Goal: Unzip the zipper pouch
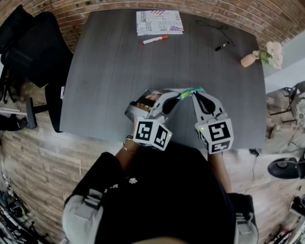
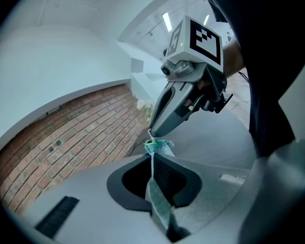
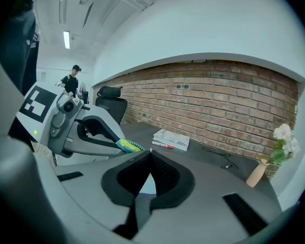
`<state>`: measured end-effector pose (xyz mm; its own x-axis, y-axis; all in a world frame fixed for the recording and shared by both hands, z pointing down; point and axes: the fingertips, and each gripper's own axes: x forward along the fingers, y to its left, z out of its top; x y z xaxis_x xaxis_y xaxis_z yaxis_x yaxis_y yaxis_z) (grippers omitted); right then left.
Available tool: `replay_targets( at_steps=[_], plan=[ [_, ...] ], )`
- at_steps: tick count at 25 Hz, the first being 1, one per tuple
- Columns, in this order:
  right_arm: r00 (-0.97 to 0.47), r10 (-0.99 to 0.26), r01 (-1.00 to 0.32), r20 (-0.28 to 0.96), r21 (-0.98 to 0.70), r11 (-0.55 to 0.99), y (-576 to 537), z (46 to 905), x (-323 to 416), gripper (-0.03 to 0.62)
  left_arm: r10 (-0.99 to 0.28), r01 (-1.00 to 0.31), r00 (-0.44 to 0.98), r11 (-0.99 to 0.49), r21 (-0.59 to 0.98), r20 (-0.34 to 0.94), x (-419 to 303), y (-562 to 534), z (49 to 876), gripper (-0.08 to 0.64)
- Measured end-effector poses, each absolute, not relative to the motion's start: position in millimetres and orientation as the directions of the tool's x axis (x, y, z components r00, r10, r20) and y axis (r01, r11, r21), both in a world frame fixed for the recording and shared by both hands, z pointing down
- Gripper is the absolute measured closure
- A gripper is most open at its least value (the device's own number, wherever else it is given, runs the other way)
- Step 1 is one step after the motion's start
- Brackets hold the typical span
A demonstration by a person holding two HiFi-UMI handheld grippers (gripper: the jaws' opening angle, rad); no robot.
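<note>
table: on my feed it's 1 dark grey top (image 1: 117, 85), mostly bare in the middle
far edge: 1 printed booklet (image 1: 159, 22) lying flat, can't read the print from here
next to it: 1 red-and-white marker (image 1: 155, 39), just beside the booklet's near side, a small gap between them
far right: a thin black cable (image 1: 213, 27) curling toward a small black pen-like thing (image 1: 222, 46)
right edge: 1 beige vase (image 1: 248, 59) with pale flowers (image 1: 272, 54); the right gripper view shows it standing upright

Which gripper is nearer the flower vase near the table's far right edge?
Right. The right gripper, shut on the pouch, lies on the side toward the vase; the left gripper grips the same pouch, farther from the vase.
</note>
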<state>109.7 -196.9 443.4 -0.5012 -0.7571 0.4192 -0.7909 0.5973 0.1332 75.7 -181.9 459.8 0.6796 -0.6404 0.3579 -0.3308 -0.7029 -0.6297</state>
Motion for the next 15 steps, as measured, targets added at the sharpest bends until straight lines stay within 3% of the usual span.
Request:
replay_targets(
  at_steps=[15],
  plan=[
    [-0.497,-0.764,-0.787,0.412,0.158,0.597,-199.0,442.4,114.3,0.592,-0.638,-0.345,0.687,-0.708,-0.616,0.348,75.1,-178.1,456.5,0.551]
  ],
)
